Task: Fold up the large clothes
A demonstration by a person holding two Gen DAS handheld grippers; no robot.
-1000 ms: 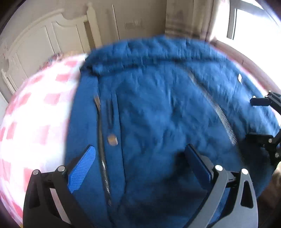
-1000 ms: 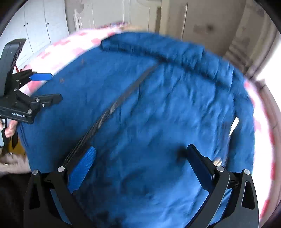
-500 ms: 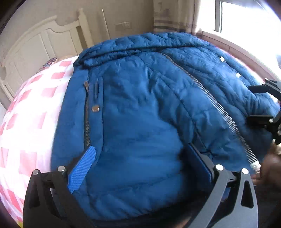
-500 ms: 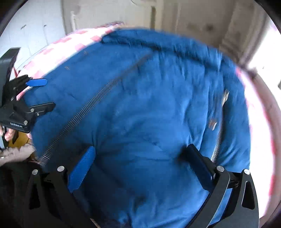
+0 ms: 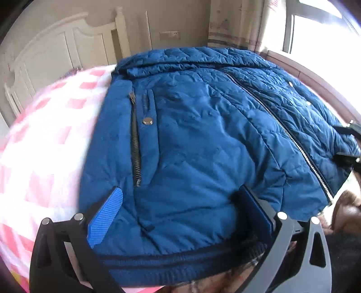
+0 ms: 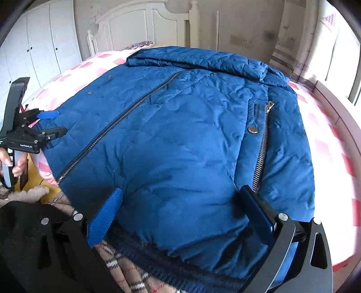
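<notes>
A large blue quilted jacket [image 5: 203, 144] lies front up on the bed, collar at the far end and ribbed hem [image 5: 180, 263] at the near edge. Its main zip [image 6: 117, 119] runs down the middle, and a pocket zip [image 5: 135, 144] with a snap shows on each side. My left gripper [image 5: 179, 202] is open, its fingers spread wide over the jacket's lower left part. My right gripper [image 6: 180, 198] is open too, straddling the lower right part just above the hem. Each gripper shows in the other's view, the left gripper [image 6: 53, 122] and the right gripper [image 5: 347, 142], beside the jacket's edge.
The bed cover [image 5: 45, 139] is pink and white check, with a white headboard [image 6: 135, 20] at the far end. White wardrobes [image 6: 33, 45] stand on the left and a window [image 5: 315, 33] on the right. A plaid cloth [image 6: 126, 270] and a hand [image 6: 15, 162] are at the near edge.
Both grippers have drawn back toward the near hem, so more of the jacket shows. The jacket lies flatter and the motion blur has gone. Both stay open.
</notes>
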